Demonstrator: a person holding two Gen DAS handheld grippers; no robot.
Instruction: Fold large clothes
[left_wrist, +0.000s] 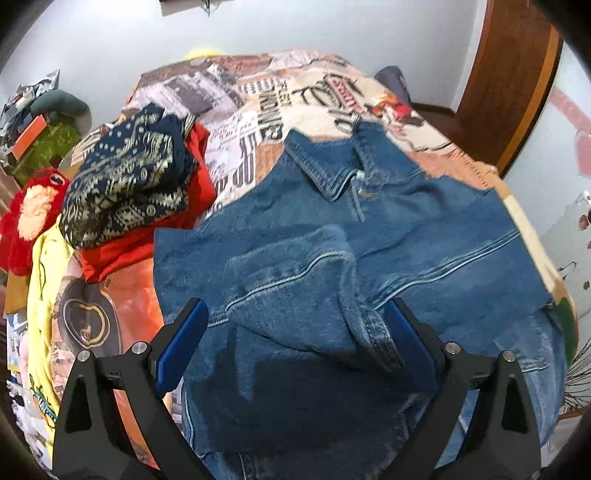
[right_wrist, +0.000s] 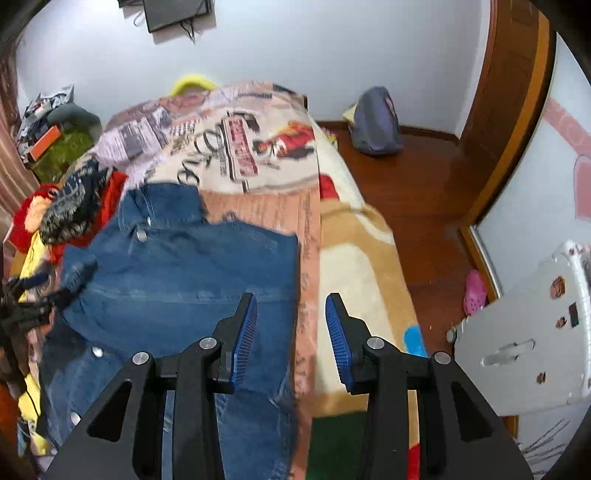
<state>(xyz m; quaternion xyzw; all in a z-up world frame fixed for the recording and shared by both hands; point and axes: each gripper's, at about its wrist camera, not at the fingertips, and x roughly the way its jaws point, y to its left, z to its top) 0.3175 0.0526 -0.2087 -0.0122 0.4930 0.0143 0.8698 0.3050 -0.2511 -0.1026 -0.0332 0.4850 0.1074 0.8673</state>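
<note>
A blue denim jacket (left_wrist: 369, 258) lay spread on the bed (right_wrist: 354, 258), collar toward the far end, over a printed blanket (left_wrist: 258, 110) covered with newspaper-style lettering and pictures. One sleeve was folded across the jacket's body, and its cuff rose as a ridge between the fingers of the left tool (left_wrist: 295, 332), whose blue pads (left_wrist: 183, 343) stood wide apart on either side of the fabric, released and gripping nothing. The right tool (right_wrist: 291, 332) hung over the jacket's right edge, also released: its left finger was above the denim and its right finger above the bare blanket, with the straight side hem of the jacket running between them. Beside the jacket, toward the left of the bed, sat a stack of folded clothes: a dark navy garment with a pale pattern (left_wrist: 129, 177) resting on a red one (left_wrist: 122, 247), with a yellow garment (left_wrist: 44, 295) below them near the bed's edge. A red plush toy (left_wrist: 29, 214) lay at the far left. On the wooden floor (right_wrist: 424, 206) to the right of the bed were a grey-blue backpack (right_wrist: 376, 122) against the wall and a pink clog (right_wrist: 474, 291) near a white plastic stool (right_wrist: 524, 332).
</note>
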